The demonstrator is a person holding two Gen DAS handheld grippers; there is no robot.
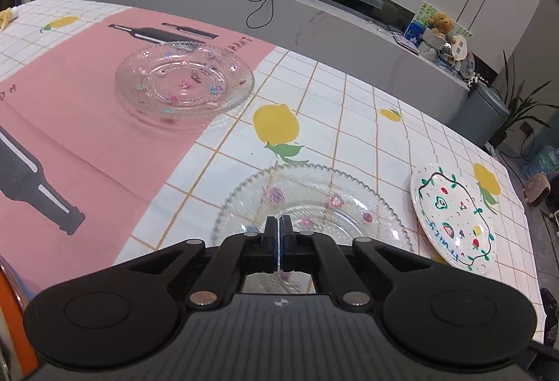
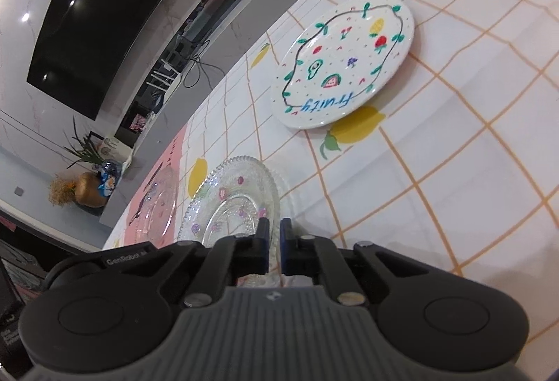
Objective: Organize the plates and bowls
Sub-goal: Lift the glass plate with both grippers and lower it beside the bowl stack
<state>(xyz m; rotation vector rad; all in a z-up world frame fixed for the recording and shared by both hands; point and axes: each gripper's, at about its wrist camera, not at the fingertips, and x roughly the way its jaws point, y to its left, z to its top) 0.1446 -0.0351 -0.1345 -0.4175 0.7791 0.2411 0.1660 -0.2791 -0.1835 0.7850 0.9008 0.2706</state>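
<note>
Both clamped on the near glass plate: left gripper and right gripper pinching its rim.

Marble wall with black television above grey console.

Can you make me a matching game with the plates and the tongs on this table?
Things:
1. near glass plate
2. far glass plate
3. white plate
4. left tongs

Descriptions:
A. says "Fruity" in blue
B. sits on the pink sheet
C. black, closed together
D. lies on the lemon cloth, right under both tongs

Pairs: 1-D, 2-B, 3-A, 4-C
</note>
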